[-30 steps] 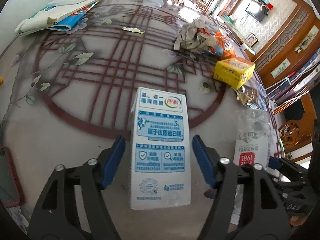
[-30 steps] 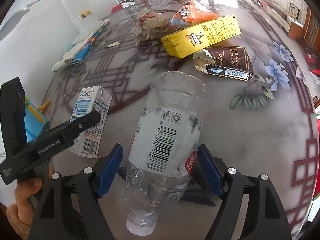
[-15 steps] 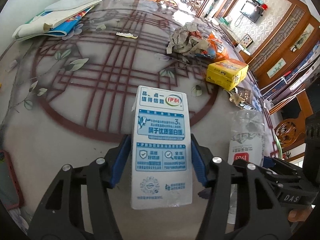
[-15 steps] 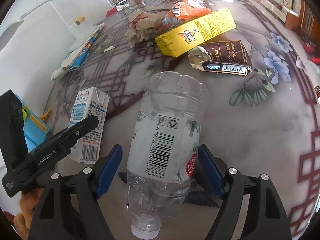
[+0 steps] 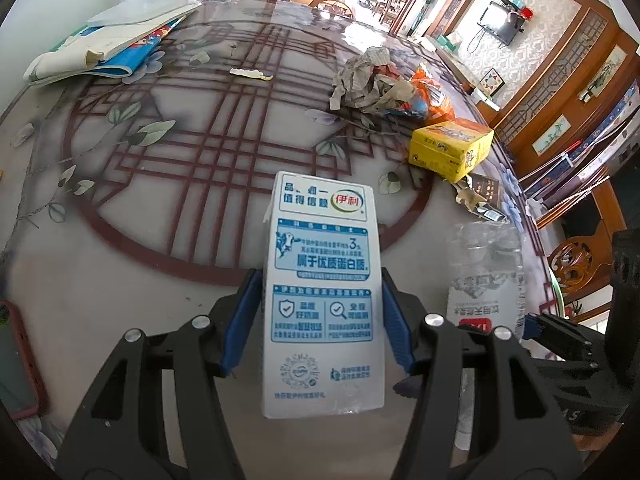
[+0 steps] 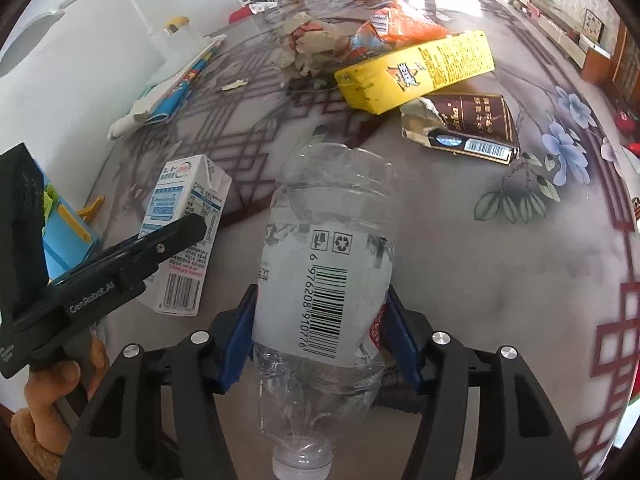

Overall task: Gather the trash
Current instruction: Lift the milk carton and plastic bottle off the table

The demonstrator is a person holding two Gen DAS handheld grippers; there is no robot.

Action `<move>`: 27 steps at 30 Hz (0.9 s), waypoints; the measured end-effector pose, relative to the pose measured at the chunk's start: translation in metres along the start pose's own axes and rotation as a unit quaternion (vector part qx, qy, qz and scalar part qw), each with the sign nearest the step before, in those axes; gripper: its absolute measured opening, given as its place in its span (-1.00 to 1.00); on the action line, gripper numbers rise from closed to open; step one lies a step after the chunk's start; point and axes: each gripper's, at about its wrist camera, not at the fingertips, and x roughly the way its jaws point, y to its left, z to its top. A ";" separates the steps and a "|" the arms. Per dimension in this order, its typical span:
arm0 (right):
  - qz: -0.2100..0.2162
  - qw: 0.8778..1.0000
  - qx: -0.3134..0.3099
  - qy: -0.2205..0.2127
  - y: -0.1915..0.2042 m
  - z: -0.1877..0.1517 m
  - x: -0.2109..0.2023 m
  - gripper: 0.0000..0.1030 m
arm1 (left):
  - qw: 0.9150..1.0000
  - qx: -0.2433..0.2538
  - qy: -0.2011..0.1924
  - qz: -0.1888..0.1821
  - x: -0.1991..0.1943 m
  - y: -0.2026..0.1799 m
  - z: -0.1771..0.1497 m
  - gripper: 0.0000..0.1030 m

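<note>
A white and blue milk carton [image 5: 322, 292] lies on the patterned round table [image 5: 120, 280], and my left gripper [image 5: 320, 276] is shut on it, blue pads pressed to both long sides. Beside it on the right lies a crushed clear plastic bottle [image 6: 324, 240], cap towards me. My right gripper [image 6: 320, 292] is closing on it, and its pads touch the labelled middle. In the right wrist view the carton [image 6: 186, 232] sits at the left, behind the left gripper's black finger, with a person's hand [image 6: 60, 380] below. The bottle [image 5: 484, 280] also shows in the left wrist view.
Further back lie a yellow box [image 6: 416, 70], a torn brown pack [image 6: 468, 128], crumpled paper [image 5: 368, 80] and an orange wrapper [image 5: 432, 96]. Booklets [image 5: 108, 52] rest at the far left, a paper scrap [image 5: 250, 74] beside them. A red-cased phone [image 5: 16, 360] lies near left.
The left jaws closed from wide apart onto the carton's sides. The right jaws, which stood clear of the bottle, have now come in against its label.
</note>
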 end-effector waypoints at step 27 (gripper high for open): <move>0.049 0.990 0.040 -0.130 -0.052 -0.005 -0.090 0.07 | 0.991 0.072 -0.094 0.062 -0.044 -0.038 -0.011 0.08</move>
